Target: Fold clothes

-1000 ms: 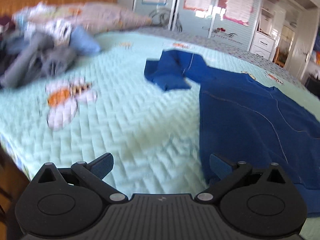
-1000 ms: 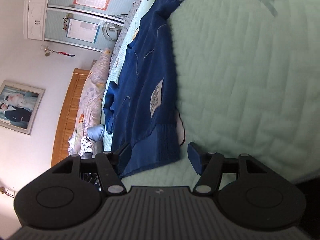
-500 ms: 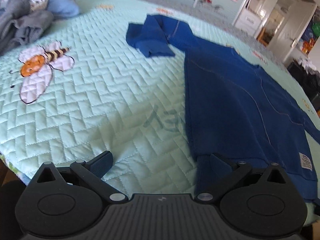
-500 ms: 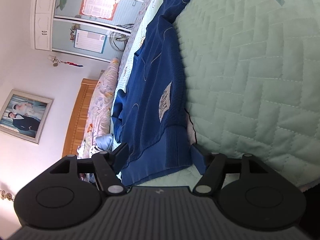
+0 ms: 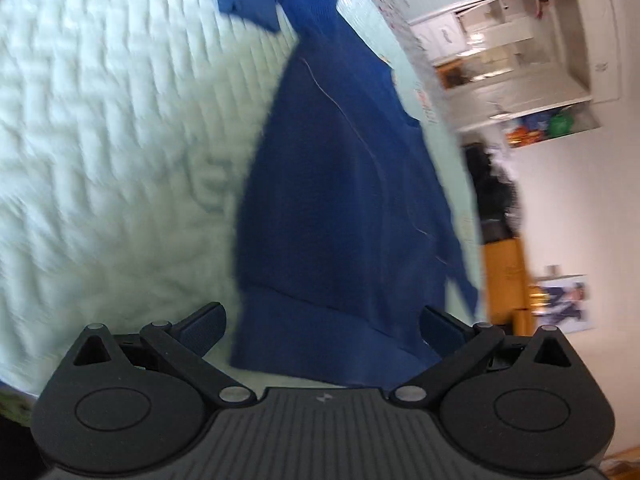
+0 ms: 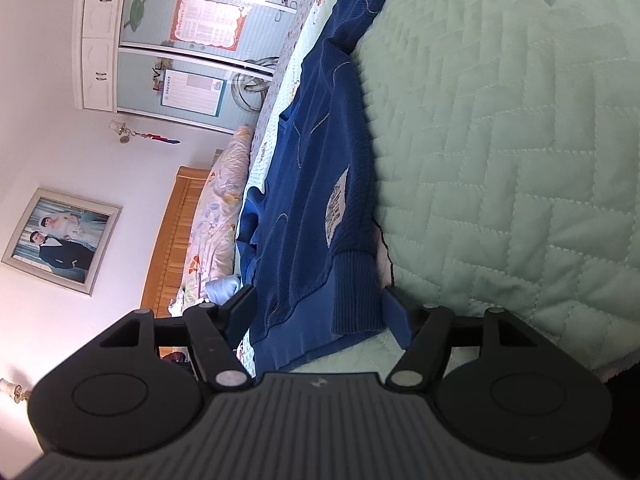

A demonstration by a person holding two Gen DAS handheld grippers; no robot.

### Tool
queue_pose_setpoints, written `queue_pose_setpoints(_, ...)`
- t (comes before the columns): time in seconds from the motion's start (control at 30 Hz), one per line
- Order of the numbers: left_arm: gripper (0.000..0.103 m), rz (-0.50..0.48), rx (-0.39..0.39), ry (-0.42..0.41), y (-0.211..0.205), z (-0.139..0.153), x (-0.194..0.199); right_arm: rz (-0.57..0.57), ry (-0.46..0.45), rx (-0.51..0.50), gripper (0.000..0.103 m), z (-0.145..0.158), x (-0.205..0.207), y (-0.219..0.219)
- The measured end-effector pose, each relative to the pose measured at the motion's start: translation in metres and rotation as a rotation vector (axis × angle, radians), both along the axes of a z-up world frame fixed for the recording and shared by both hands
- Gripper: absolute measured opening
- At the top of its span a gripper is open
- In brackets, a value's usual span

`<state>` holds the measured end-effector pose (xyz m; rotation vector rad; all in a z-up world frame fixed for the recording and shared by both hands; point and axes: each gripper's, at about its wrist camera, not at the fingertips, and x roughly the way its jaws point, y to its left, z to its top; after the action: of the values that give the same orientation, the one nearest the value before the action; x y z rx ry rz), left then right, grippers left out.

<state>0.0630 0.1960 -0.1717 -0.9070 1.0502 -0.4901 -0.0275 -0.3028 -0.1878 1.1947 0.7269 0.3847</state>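
Bare quilt (image 5: 100, 152) from 9 to 11 o'clock of left claw (image 5: 322, 326): free passage. Sweater (image 5: 340, 184) fills 12 to 1. Right view: hem (image 6: 320, 304) between spread pads of right claw (image 6: 320, 312); open quilt at 1 to 3; pillow (image 6: 220, 208), headboard (image 6: 176, 236) at 10.

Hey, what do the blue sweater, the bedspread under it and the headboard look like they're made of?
Sweater: a knit, probably cotton or wool blend; matte, with a ribbed hem band and fine knit texture.
Bedspread: quilted fabric, pale green, soft and puffy, stitched in a zigzag pattern.
Headboard: looks like wood, orange-brown with a slight sheen and vertical slats; it could be veneer.
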Motion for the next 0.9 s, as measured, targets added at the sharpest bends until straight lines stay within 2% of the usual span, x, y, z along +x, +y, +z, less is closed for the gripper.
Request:
queue_pose_setpoints(0.17,0.102,-0.024,-0.079,-0.041,-0.003,-0.01,0.0,0.002,-0.006,0.001,0.07,-0.001,0.0,-0.001)
queue_pose_setpoints(0.3,0.1,-0.05,-0.054,-0.056,-0.01,-0.011,0.0,0.013,-0.002,-0.007,0.074,0.0,0.004,0.0)
queue_pose_setpoints(0.33,0.093,-0.047,-0.041,-0.056,-0.011,-0.01,0.0,0.015,-0.001,-0.012,0.074,0.001,0.005,0.001)
queue_pose_setpoints(0.37,0.076,-0.042,-0.018,-0.052,-0.011,-0.01,0.0,0.016,0.001,-0.017,0.075,0.001,0.006,0.002)
queue_pose_setpoints(0.4,0.064,-0.033,0.011,-0.038,-0.01,-0.011,-0.001,0.017,0.003,-0.021,0.075,0.001,0.007,0.003)
queue_pose_setpoints(0.43,0.026,-0.02,0.032,-0.008,-0.008,-0.013,-0.001,0.019,0.007,-0.028,0.075,0.001,0.009,0.004)
queue_pose_setpoints(0.47,0.006,-0.006,0.049,0.029,-0.005,-0.016,0.0,0.021,0.009,-0.035,0.074,0.002,0.01,0.005)
queue_pose_setpoints(0.53,0.006,0.014,0.013,0.049,-0.001,-0.023,-0.002,0.026,0.014,-0.055,0.073,0.004,0.011,0.007)
queue_pose_setpoints(0.57,0.006,0.021,0.003,0.049,-0.001,-0.024,-0.002,0.028,0.019,-0.073,0.068,0.004,0.012,0.009)
queue_pose_setpoints(0.6,0.005,0.024,0.006,0.047,-0.002,-0.022,-0.003,0.029,0.024,-0.093,0.057,0.005,0.012,0.011)
queue_pose_setpoints(0.63,0.005,0.024,0.013,0.04,-0.004,-0.02,-0.003,0.035,0.032,-0.118,0.051,0.006,0.013,0.014)
queue_pose_setpoints(0.7,0.005,0.027,0.013,0.031,-0.006,-0.018,-0.003,0.042,0.045,-0.146,0.026,0.004,0.013,0.018)
queue_pose_setpoints(0.9,0.005,0.047,0.01,0.016,-0.007,-0.015,-0.004,0.022,0.044,-0.143,0.021,-0.002,0.008,0.021)
